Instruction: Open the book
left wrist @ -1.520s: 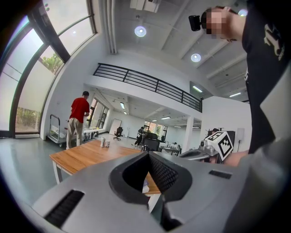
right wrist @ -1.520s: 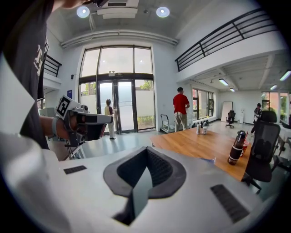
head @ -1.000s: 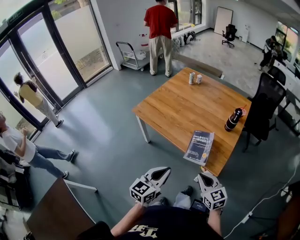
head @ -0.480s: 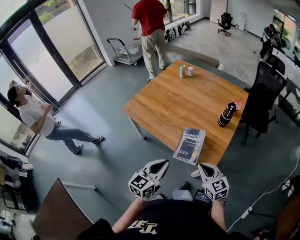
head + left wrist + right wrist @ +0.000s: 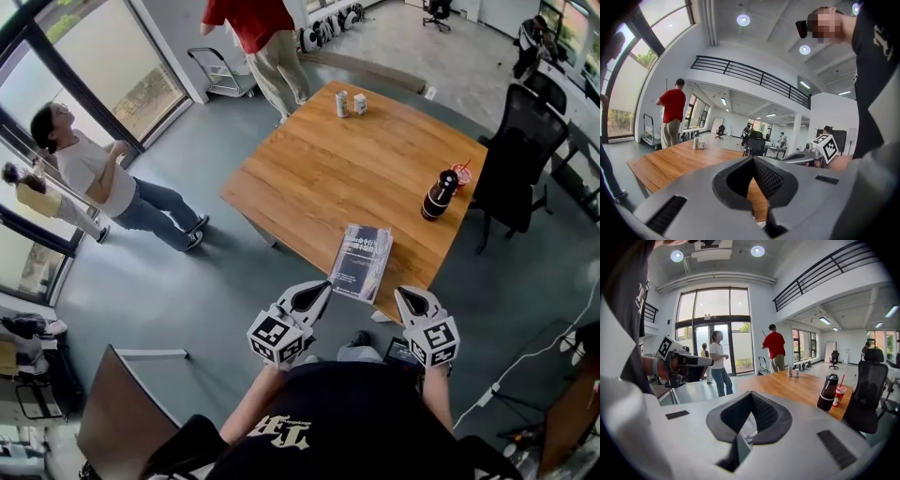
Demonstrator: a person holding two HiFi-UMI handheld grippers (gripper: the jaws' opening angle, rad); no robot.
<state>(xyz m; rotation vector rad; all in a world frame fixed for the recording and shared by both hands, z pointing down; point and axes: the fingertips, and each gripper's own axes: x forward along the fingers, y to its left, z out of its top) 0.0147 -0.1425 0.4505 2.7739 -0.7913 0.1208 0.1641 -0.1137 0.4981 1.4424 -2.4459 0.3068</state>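
A dark blue book (image 5: 362, 262) lies closed near the front edge of the wooden table (image 5: 319, 178). My left gripper (image 5: 322, 287) is shut and empty, its tip just short of the book's near left corner and not touching it. Off the book's near right corner, beyond the table edge, my right gripper (image 5: 402, 293) is also shut and empty. In the left gripper view the jaws (image 5: 752, 158) meet over the table top (image 5: 670, 161). In the right gripper view the closed jaws (image 5: 751, 393) point along the table (image 5: 797, 387).
A black bottle (image 5: 438, 194) and a red cup (image 5: 460, 174) stand at the table's right edge, two cans (image 5: 350, 103) at its far edge. A black office chair (image 5: 511, 178) stands to the right. A person in red (image 5: 253, 28) and a person in white (image 5: 103, 173) stand nearby.
Both grippers have come forward to the table's front edge, so the book now lies just ahead of their tips. The person in white has walked in from the glass doors.
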